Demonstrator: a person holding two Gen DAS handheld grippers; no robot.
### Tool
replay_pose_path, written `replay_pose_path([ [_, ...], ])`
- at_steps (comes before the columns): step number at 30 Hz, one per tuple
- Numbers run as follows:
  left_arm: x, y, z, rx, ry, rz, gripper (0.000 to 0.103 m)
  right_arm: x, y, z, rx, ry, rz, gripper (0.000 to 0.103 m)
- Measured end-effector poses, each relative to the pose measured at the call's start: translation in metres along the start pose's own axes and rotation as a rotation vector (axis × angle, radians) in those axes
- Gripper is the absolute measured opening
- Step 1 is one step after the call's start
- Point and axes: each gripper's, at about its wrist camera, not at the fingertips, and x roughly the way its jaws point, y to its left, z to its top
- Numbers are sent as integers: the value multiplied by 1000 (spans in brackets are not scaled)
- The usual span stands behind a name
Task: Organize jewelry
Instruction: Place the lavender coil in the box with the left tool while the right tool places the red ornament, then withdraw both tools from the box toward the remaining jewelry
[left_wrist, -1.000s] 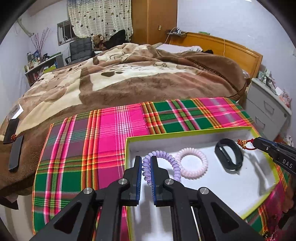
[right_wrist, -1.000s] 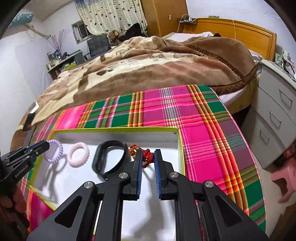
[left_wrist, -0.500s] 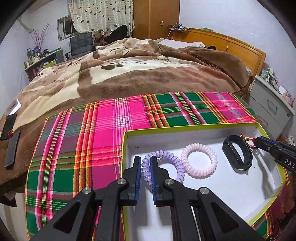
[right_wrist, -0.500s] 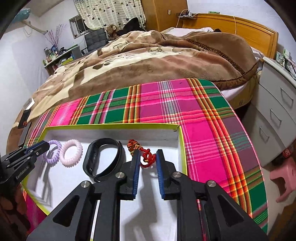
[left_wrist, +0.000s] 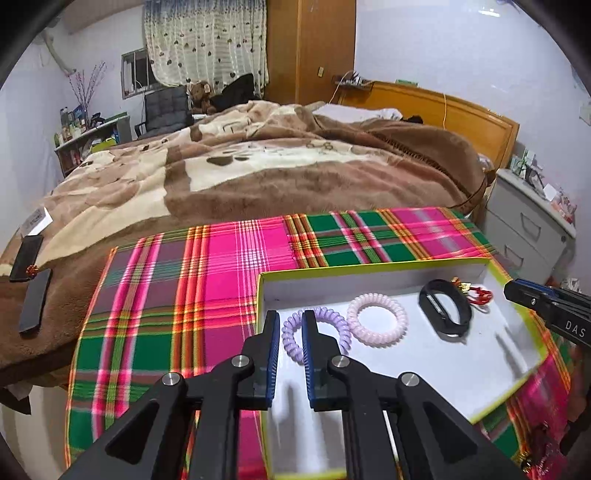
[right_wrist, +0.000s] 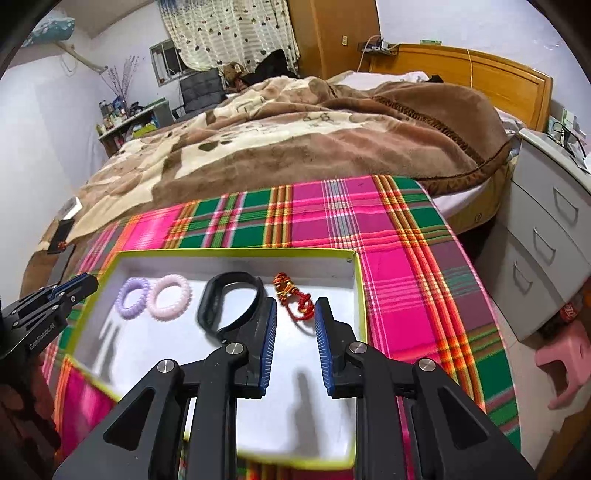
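box: white tray with a lime green rim (right_wrist: 236, 252), sitting on the plaid cloth (right_wrist: 399, 236) spread over the bed. all four pieces are lined up inside it.

left gripper (left_wrist: 287, 334): fingers parted a little, straddling the near edge of the purple coil bracelet (left_wrist: 325, 319). can't tell if they actually touch it, doesn't look like a squeeze to me.

right gripper (right_wrist: 295, 332): fingers spread wide, nothing between them. the red cord charm (right_wrist: 293, 297) lies just ahead of the tips on the box floor.

other bits: pink coil bracelet (right_wrist: 169, 297) right beside the purple one, black band (right_wrist: 229, 301) between the coils and the charm.

handling guess: coils are light and springy, they'll squish and maybe pop out, so pinch across one side of the ring, not the whole loop. cord charm is floppy and thin, go for the knotted clump. band is rubbery and stiffer, easy grab on the strap.

watch out: box is light cardboard by the look of it, a nudge could slide it on the cloth.
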Motion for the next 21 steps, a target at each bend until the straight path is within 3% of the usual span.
replay_pose_path([
  [7, -50, -8, -17, 1, -60, -36, 11, -48, 9, -20, -20, -57, 37, 23],
  [21, -140, -38, -85, 41, -138, -85, 11, -129, 25, -94, -55, -135, 87, 23],
])
